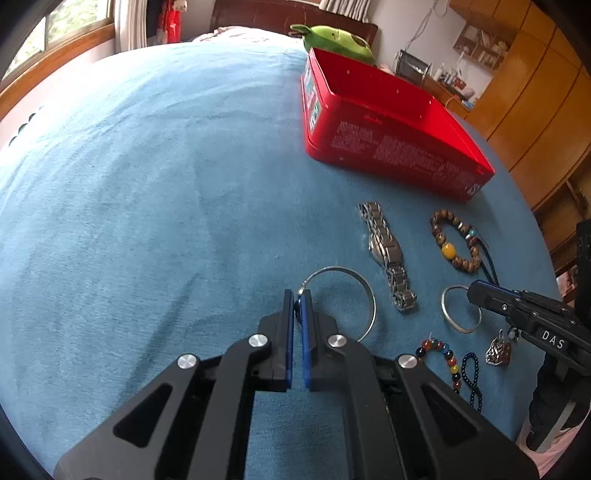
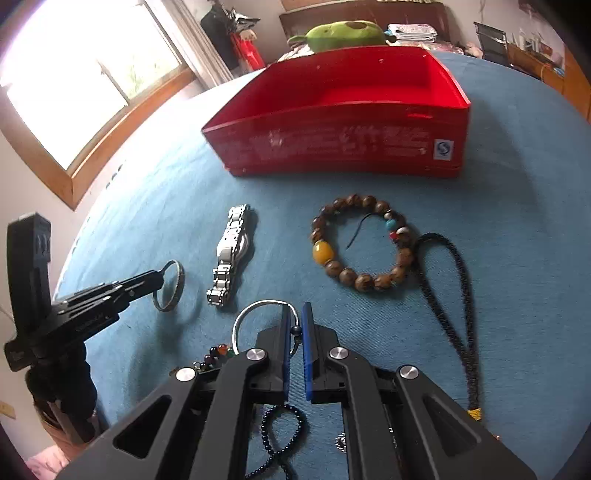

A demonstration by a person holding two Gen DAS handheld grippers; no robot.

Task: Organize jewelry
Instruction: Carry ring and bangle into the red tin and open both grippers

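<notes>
On a blue cloth lies jewelry in front of an open red tin (image 1: 388, 122) (image 2: 343, 147). My left gripper (image 1: 297, 299) is shut on the rim of a large silver bangle (image 1: 365, 291); from the right wrist view it (image 2: 160, 275) holds this bangle (image 2: 173, 288) tilted up. My right gripper (image 2: 295, 321) is shut on a small silver bangle (image 2: 245, 314); it also shows in the left wrist view (image 1: 476, 291) on that bangle (image 1: 452, 314). A steel watch (image 1: 388, 254) (image 2: 231, 254) and a wooden bead bracelet (image 1: 456, 242) (image 2: 362, 247) lie between grippers and tin.
A coloured bead string (image 1: 447, 360) (image 2: 218, 352), a dark blue bead string (image 1: 472, 380) (image 2: 284, 435), a silver pendant (image 1: 496, 350) and a black cord (image 2: 454, 295) lie nearby. A green plush (image 1: 336, 38) (image 2: 343, 33) sits behind the tin.
</notes>
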